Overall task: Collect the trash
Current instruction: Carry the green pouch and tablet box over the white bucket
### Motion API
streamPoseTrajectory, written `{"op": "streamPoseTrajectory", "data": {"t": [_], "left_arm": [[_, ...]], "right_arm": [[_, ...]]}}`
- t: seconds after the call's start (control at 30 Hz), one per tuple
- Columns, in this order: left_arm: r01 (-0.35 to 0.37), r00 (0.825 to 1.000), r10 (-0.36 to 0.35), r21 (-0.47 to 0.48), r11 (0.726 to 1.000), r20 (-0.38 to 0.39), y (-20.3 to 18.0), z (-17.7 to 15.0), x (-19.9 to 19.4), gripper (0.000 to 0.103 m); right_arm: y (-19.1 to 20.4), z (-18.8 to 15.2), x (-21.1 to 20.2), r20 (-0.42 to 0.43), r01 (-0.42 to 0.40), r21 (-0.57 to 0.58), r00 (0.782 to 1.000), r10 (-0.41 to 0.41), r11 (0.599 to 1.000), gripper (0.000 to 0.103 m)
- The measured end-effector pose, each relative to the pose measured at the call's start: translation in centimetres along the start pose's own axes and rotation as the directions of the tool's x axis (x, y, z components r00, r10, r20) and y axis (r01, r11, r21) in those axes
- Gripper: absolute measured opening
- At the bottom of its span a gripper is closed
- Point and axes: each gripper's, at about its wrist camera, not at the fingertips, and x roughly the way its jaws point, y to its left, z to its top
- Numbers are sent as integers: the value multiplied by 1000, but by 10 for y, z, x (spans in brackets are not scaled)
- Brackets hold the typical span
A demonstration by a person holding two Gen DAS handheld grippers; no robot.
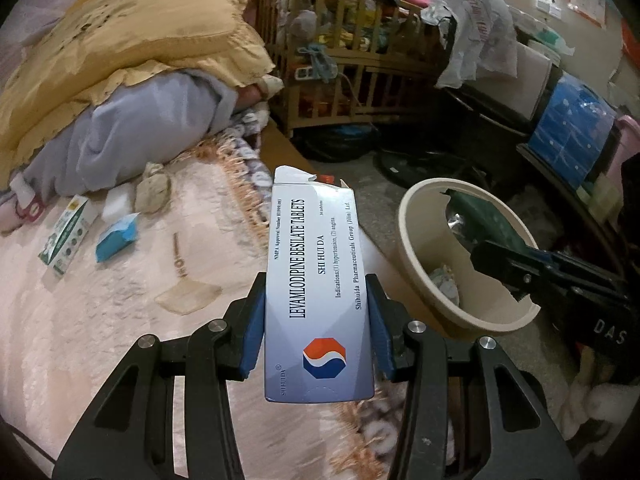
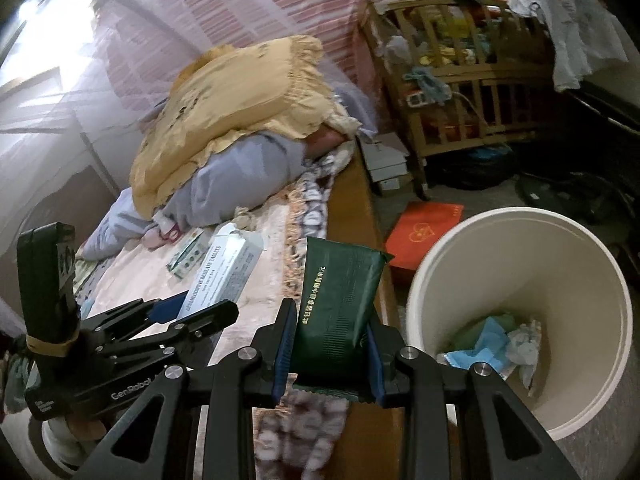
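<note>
My left gripper [image 1: 316, 312] is shut on a white and blue tablet box [image 1: 316, 280], held upright above the bed's edge; the box also shows in the right wrist view [image 2: 222, 276]. My right gripper [image 2: 330, 344] is shut on a dark green packet [image 2: 340, 304] beside the cream bin [image 2: 436, 280]. In the left wrist view the packet [image 1: 488, 220] and right gripper [image 1: 500, 268] hang over the bin [image 1: 416, 248]. The bin holds blue and white scraps [image 2: 488, 344]. A green and white box [image 1: 66, 240] and a blue pack [image 1: 118, 236] lie on the bed.
A yellow pillow [image 1: 132, 48] and grey bedding [image 1: 132, 136] fill the bed's far end. A wooden crib [image 1: 340, 60] stands behind. An orange box [image 2: 424, 236] lies on the floor near the bin. Dark furniture [image 1: 540, 120] lines the right side.
</note>
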Motion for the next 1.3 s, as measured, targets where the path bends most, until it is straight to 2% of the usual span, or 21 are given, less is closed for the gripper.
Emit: {"op": "streamPoseTrajectory", "data": {"t": [0.27,0.67,1.1,1.3], "left_arm": [[23,1000,-23,37,999,-7,-23,10,13,44],[113,992,-111,39,993,-51,-55,20,42,44],[157,984,-153,42,987,-92,-77,23,69,44],[216,971,-212,23,976,-106,-83,25,81,44]], "right_arm": [[-30,2,-7,11,56,37,998,-57,998,30],[-68,-1,-15,17,91,116,995,-93,989,30],[-102,-5,-13,3,126,189,992,-128,974,30],[-115,-6,-12,0,145,216,989,-148,966,30]]}}
